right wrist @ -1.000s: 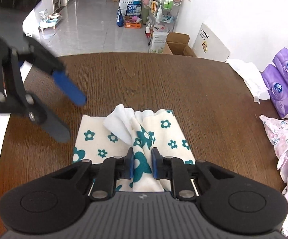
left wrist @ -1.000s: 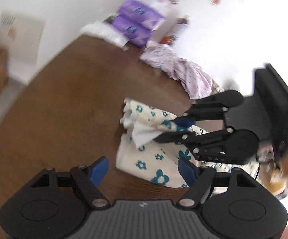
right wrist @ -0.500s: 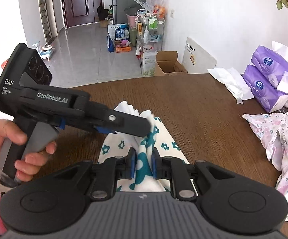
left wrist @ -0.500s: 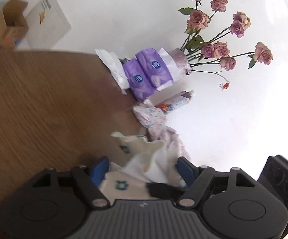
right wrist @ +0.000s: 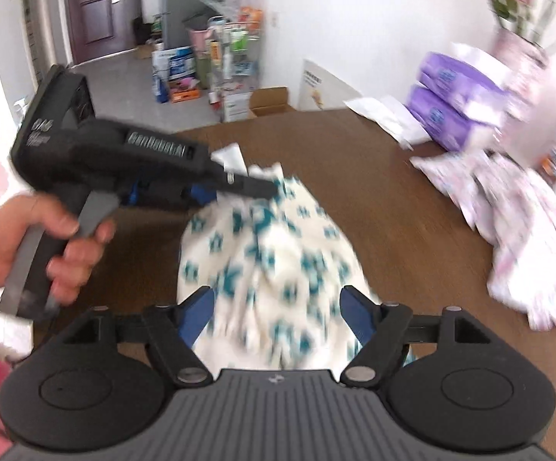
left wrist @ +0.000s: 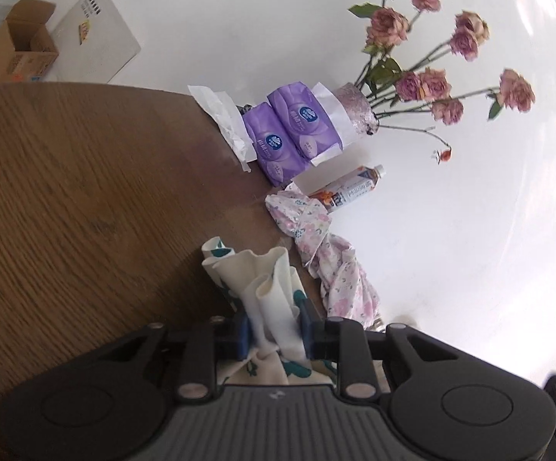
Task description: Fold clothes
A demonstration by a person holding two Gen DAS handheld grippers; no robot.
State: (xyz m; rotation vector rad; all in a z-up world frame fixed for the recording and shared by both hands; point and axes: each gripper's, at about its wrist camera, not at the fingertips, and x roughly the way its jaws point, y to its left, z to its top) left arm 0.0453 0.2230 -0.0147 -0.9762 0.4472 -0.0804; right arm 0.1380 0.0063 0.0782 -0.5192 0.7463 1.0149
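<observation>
Left gripper (left wrist: 274, 332) pinches a bunched fold of the flowered cloth (right wrist: 274, 269) above the bench (left wrist: 66, 199) while the right gripper (right wrist: 274, 313) gapes wide, so the one-sided hold may let the cloth sag and unfold.

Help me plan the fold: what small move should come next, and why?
Probably carry the left claw across the table to lay its pinched edge of the white teal-flowered cloth over. The right claw is open, so only the left holds it.
</observation>
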